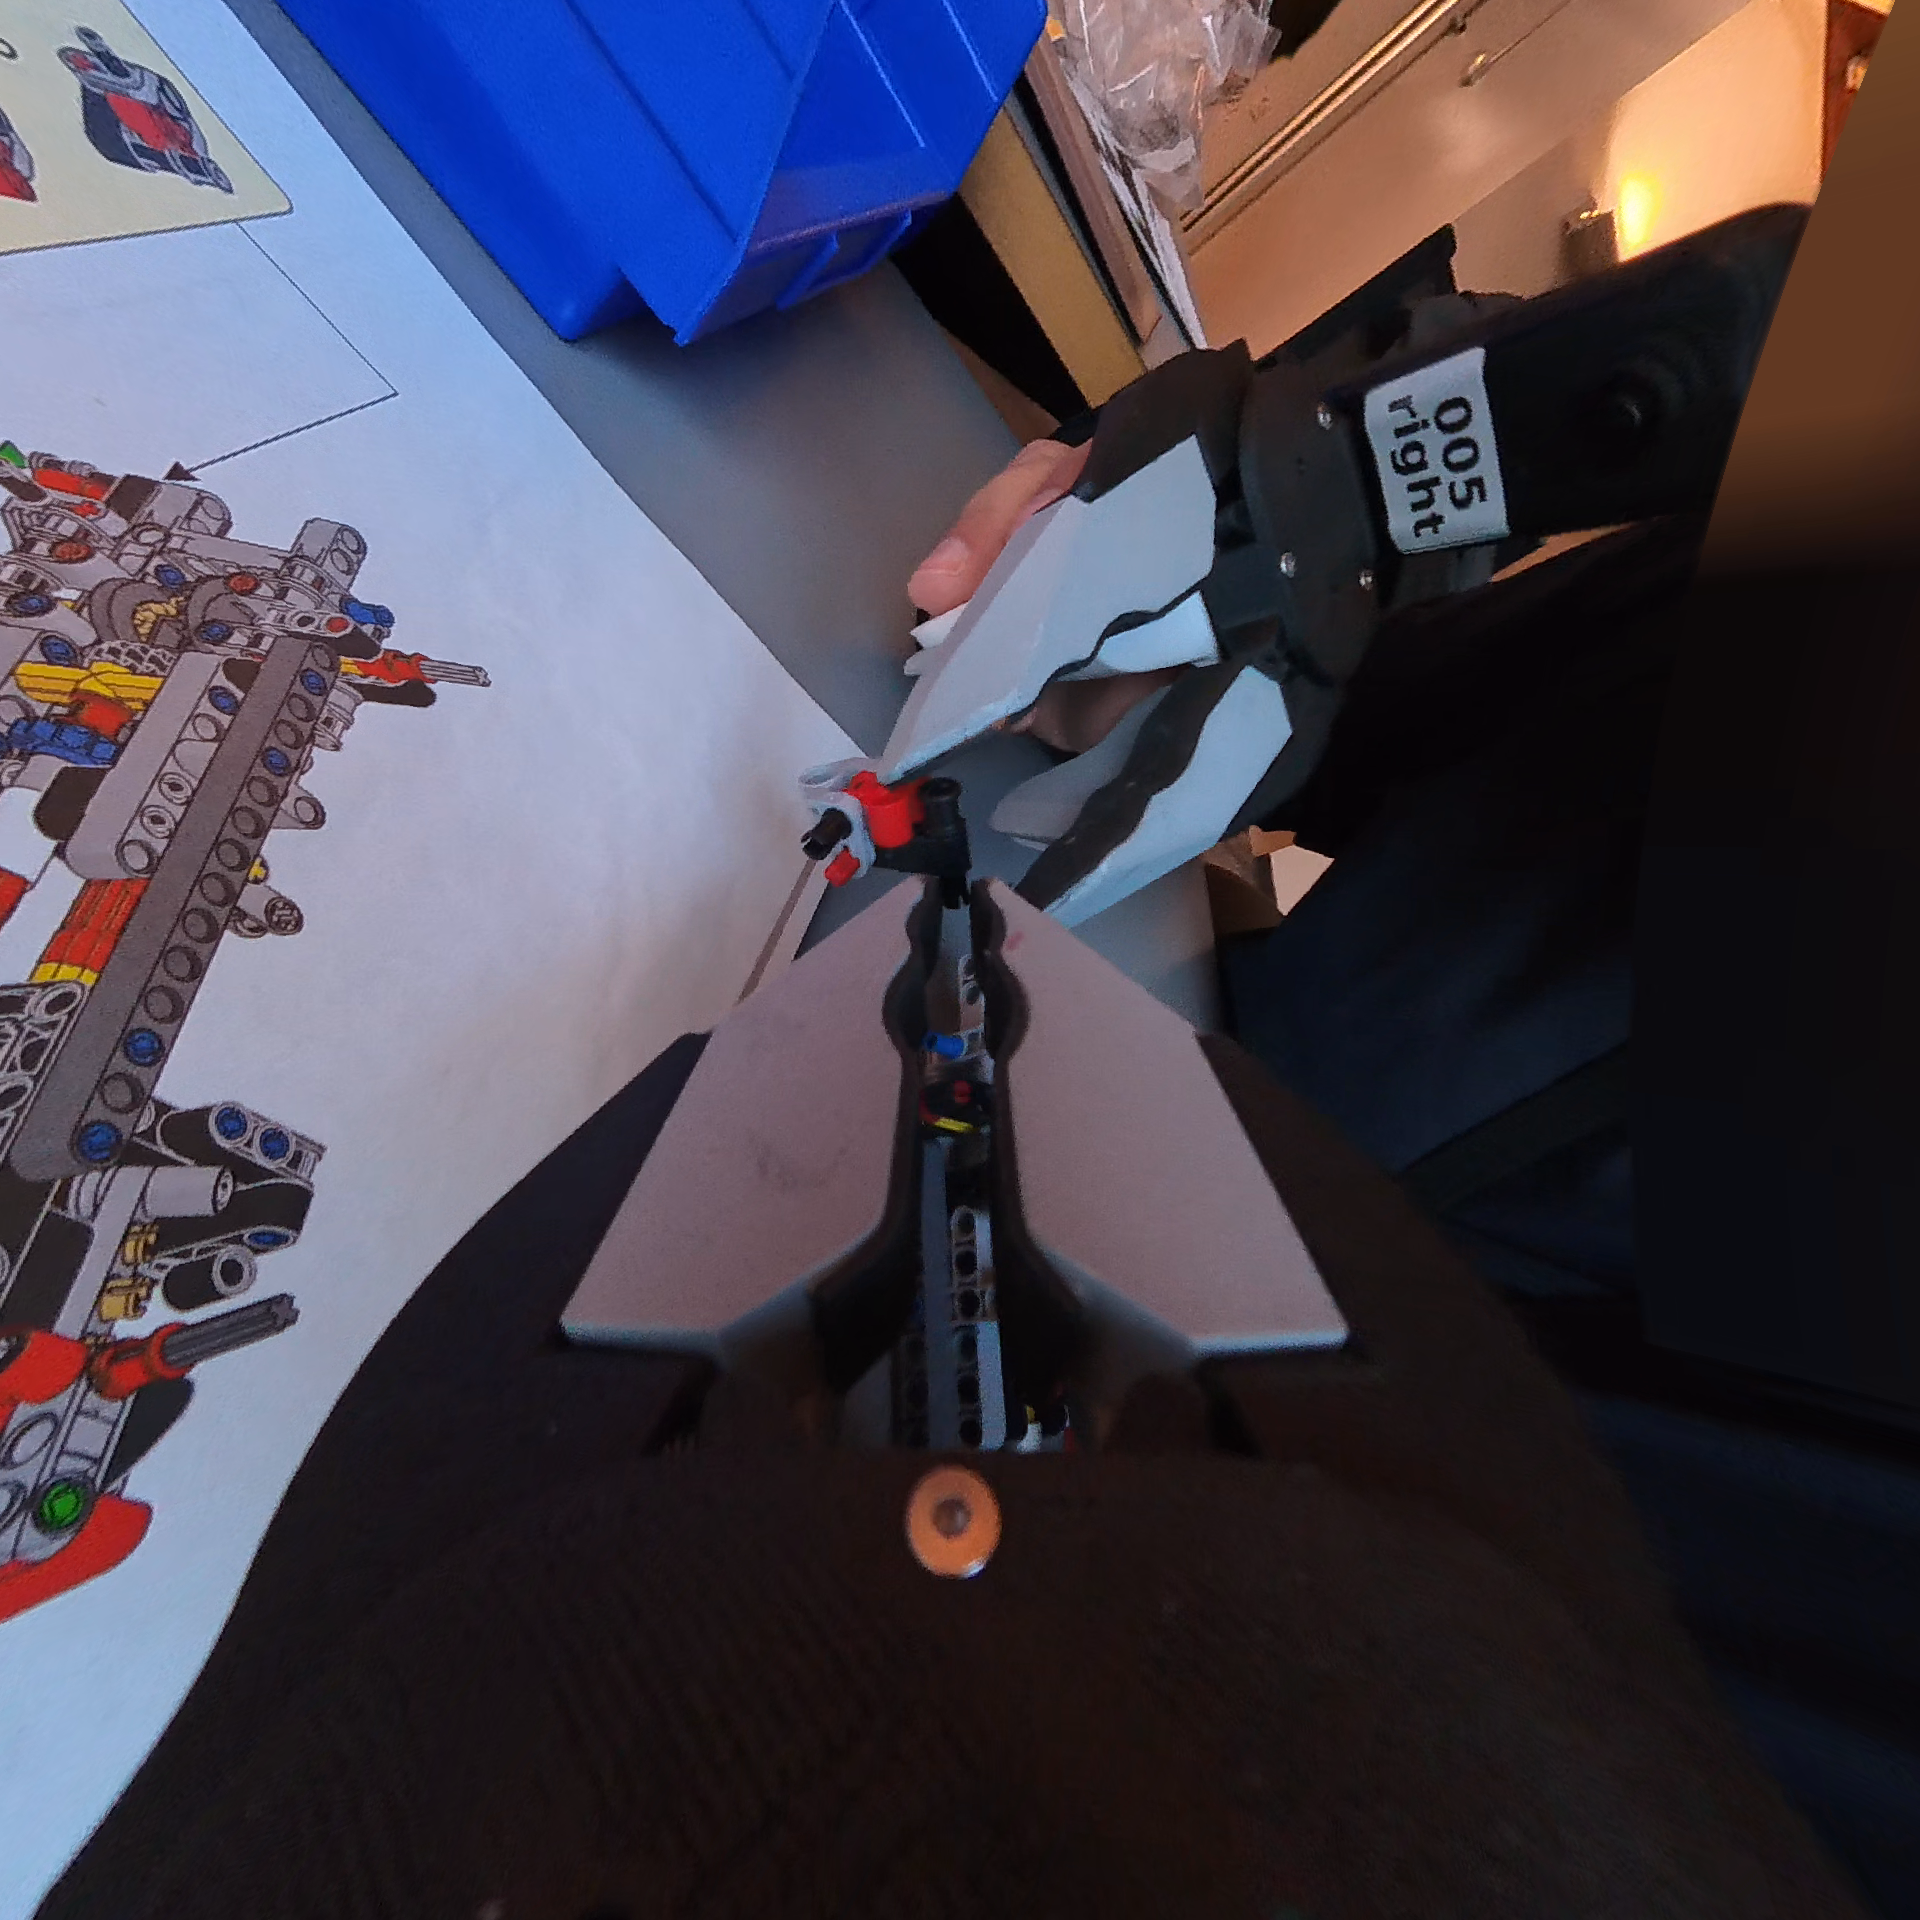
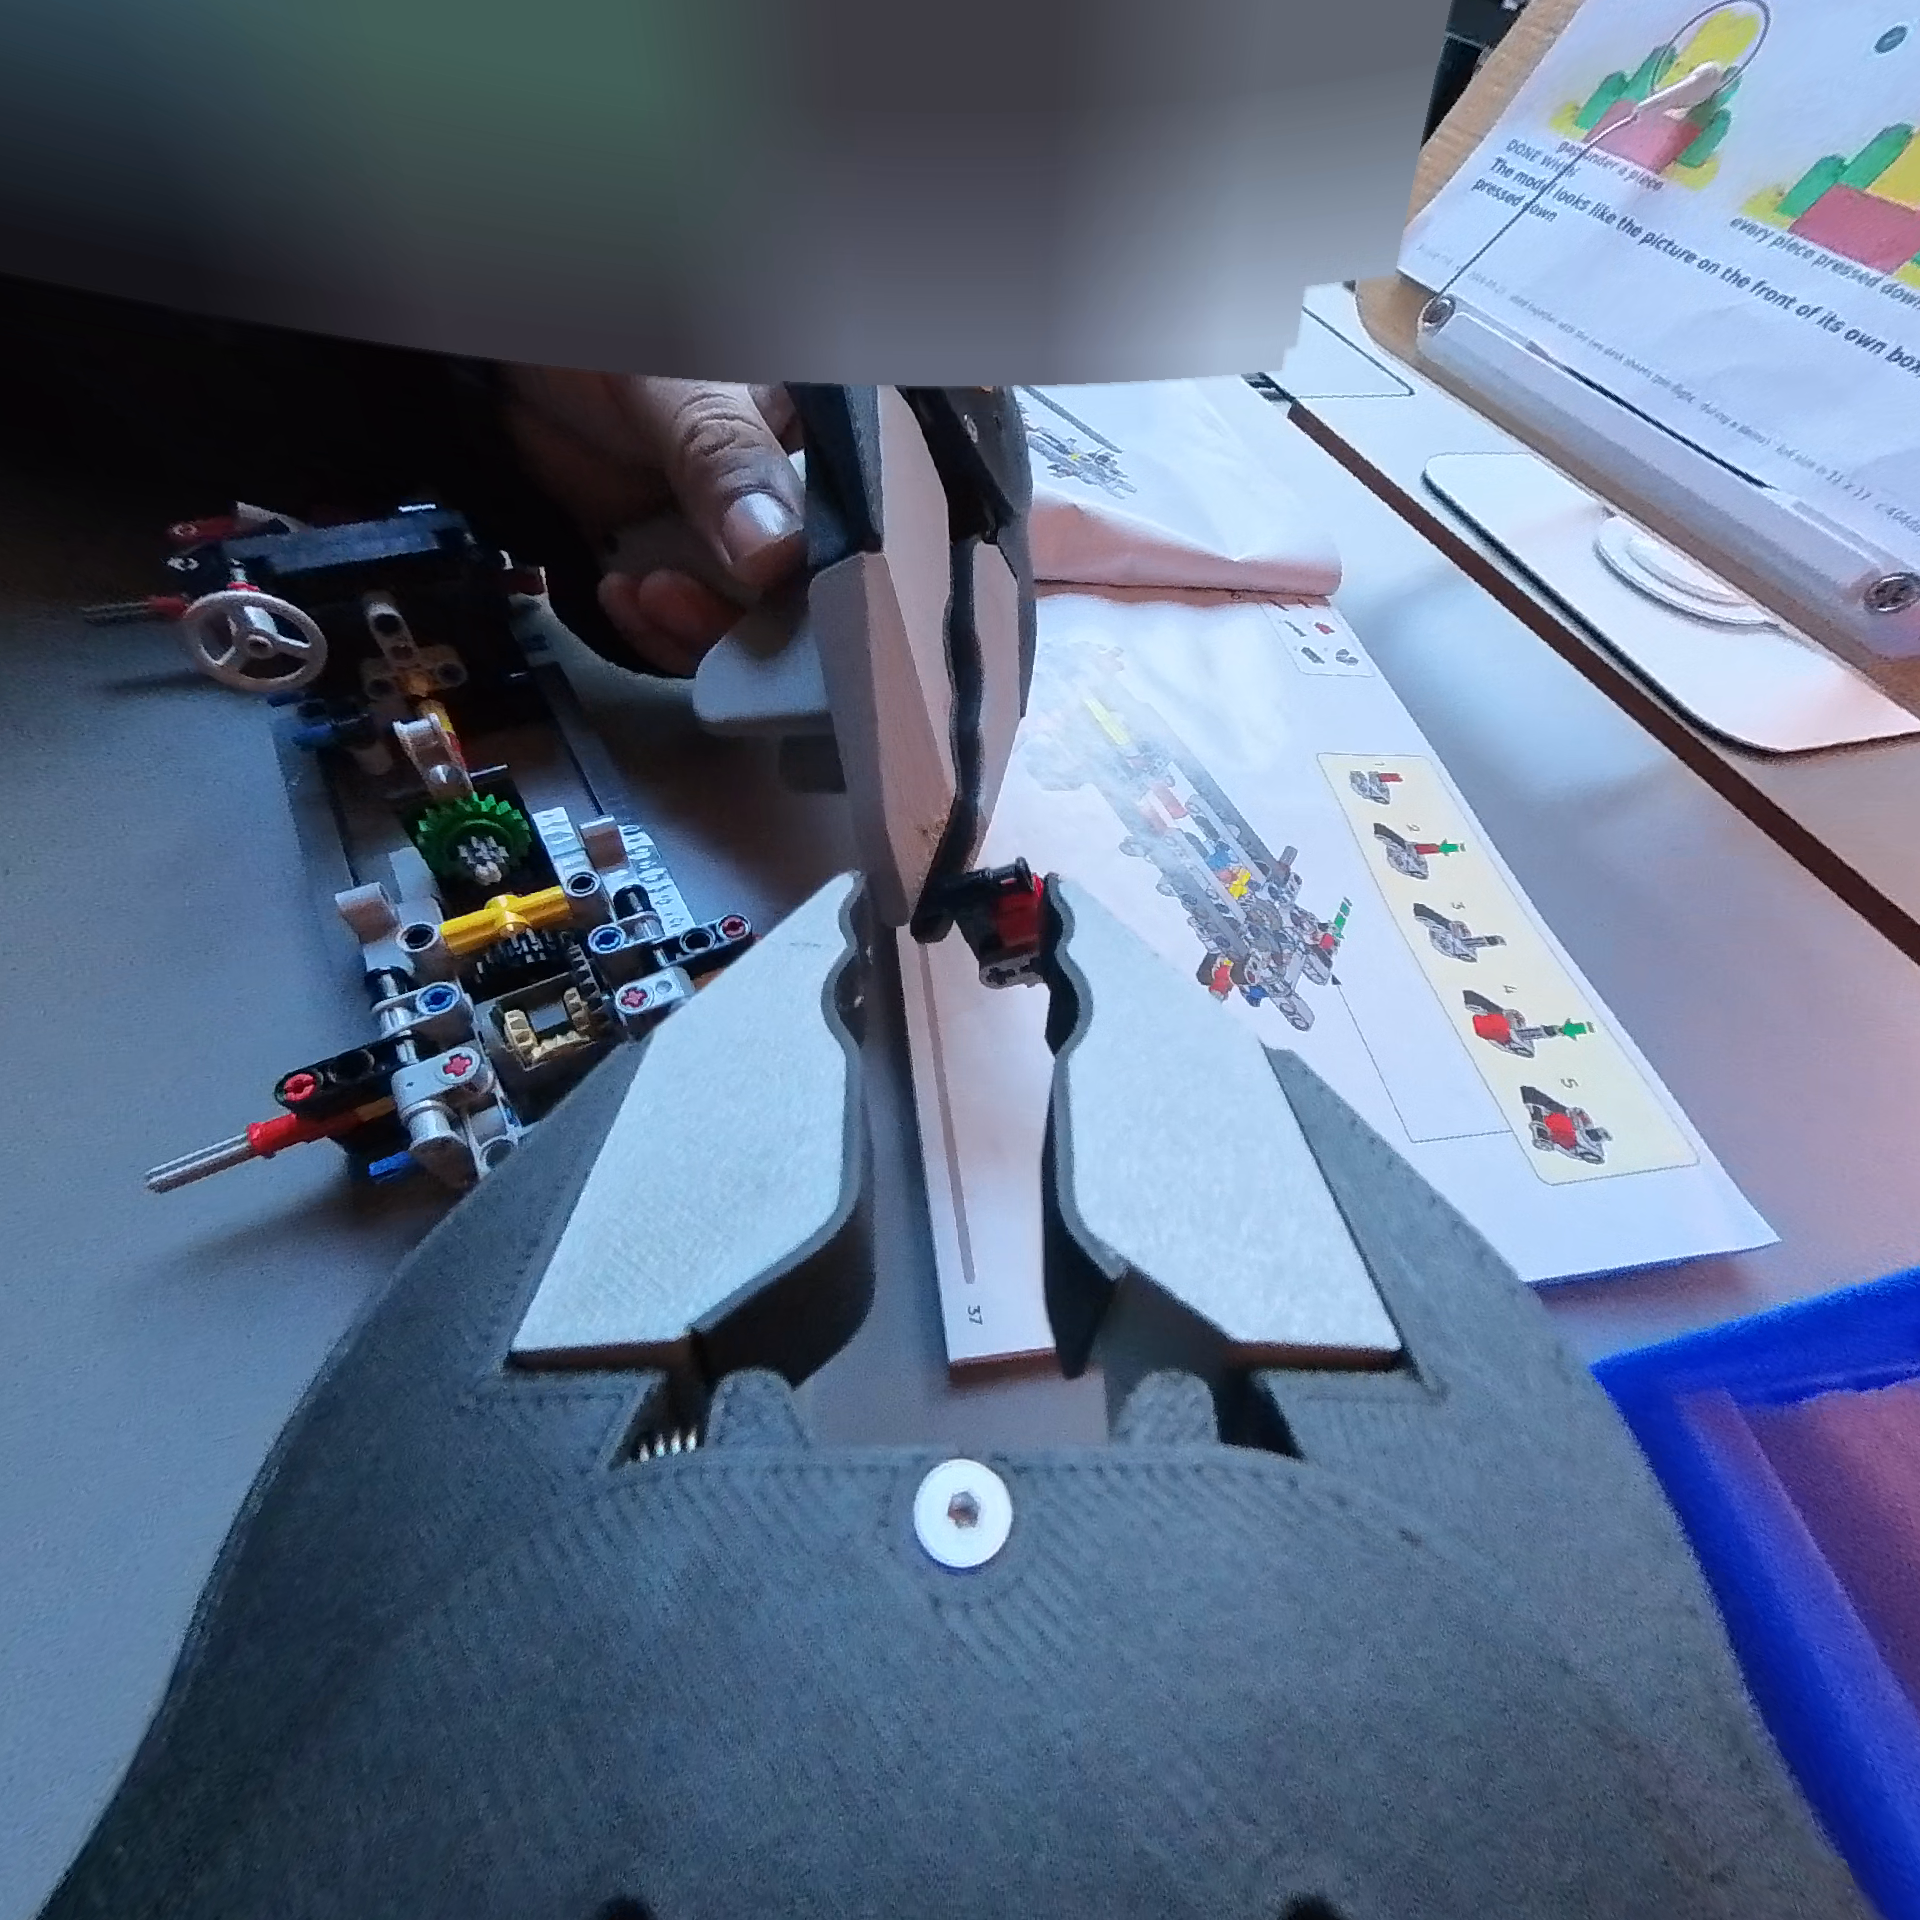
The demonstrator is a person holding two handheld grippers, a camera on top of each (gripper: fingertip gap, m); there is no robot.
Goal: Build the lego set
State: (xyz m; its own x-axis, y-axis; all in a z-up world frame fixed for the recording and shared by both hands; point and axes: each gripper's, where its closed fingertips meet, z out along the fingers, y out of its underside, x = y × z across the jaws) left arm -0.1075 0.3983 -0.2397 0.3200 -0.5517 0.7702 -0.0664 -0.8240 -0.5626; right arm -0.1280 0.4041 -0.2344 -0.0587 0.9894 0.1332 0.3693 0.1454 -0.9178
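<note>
Left hand-held gripper [image 1: 954, 894] pinches small black-red-grey brick assembly [image 1: 894, 821]; right hand-held gripper [image 2: 951, 914] parted.

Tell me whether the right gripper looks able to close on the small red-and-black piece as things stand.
Probably yes. The right gripper is open with the red-and-black piece between its fingertips, against one finger. The left gripper pinches the piece's black pin, crowding the other finger.

dim, warm light; blurred, bowed edges; glare on the instruction sheet [image 2: 1164, 727].

Blue bin [image 2: 1808, 1558] cut off at right edge; brick chassis [image 2: 457, 935] near end hidden behind right gripper [image 2: 956, 914].
</note>
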